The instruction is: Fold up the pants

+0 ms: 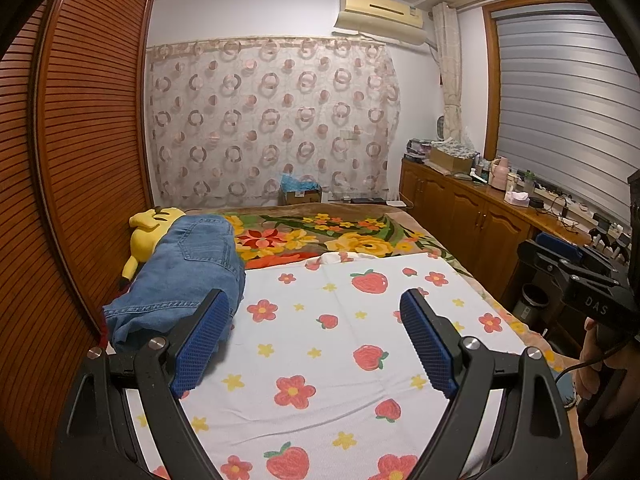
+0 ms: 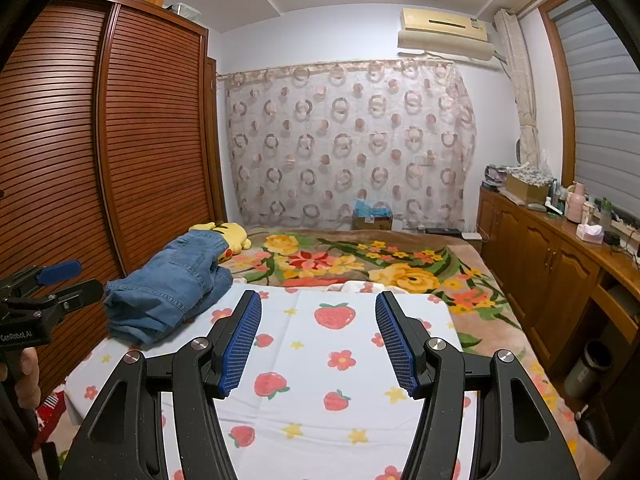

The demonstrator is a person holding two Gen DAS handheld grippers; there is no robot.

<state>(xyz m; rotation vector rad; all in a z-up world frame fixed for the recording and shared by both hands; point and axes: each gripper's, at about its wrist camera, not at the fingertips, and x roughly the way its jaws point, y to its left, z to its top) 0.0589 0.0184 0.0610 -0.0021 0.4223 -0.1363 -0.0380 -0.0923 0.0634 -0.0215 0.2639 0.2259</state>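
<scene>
right tongs (image 2: 318, 308) agape over strawberry sheet (image 2: 340, 400), folded jeans (image 2: 172, 284) left, beside yellow plush (image 2: 232, 236)

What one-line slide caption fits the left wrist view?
Open left hand-held gripper above strawberry sheet, blue jeans heaped at left.

Each camera sits just behind its own tongs and looks forward along them, tilted slightly down over the bed (image 1: 320, 360). The left tongs (image 1: 316, 320) view stands to the left of the right tongs (image 2: 318, 320) view. Both share the bed, the jeans (image 2: 168, 284) ahead-left, and the far curtain (image 1: 272, 120).
</scene>
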